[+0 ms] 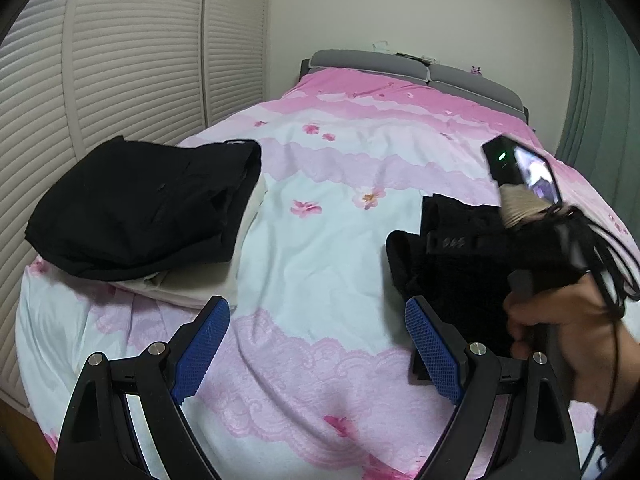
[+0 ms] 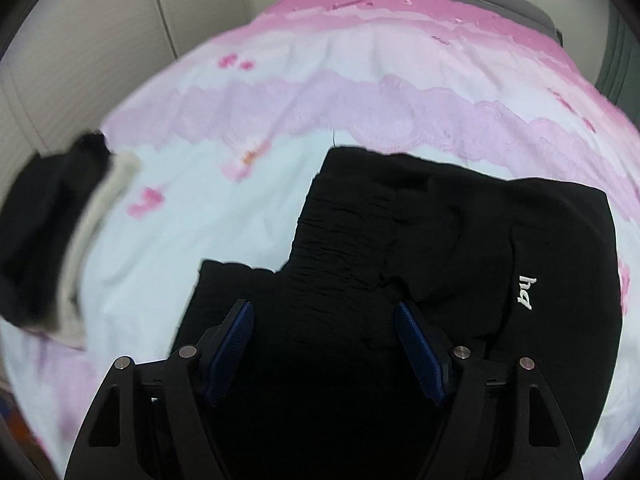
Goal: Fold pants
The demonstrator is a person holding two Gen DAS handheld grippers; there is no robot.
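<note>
Black pants [image 2: 440,248] with a small white logo lie crumpled on the pink and white bed cover [image 2: 200,240]. My right gripper [image 2: 324,312] is open and hovers just over the pants, with cloth showing between its blue pads [image 2: 236,344]. In the left wrist view the same pants [image 1: 440,248] lie at the right, partly hidden by the right gripper's black body and the hand that holds it. My left gripper [image 1: 316,312] is open and empty over bare bed cover [image 1: 320,240], left of the pants.
A stack of folded clothes, black [image 1: 148,204] on top of cream [image 1: 192,288], sits at the bed's left edge; it also shows blurred in the right wrist view [image 2: 48,240]. Louvred doors [image 1: 120,60] stand left, a grey headboard [image 1: 400,64] at the far end, green curtains [image 1: 600,80] right.
</note>
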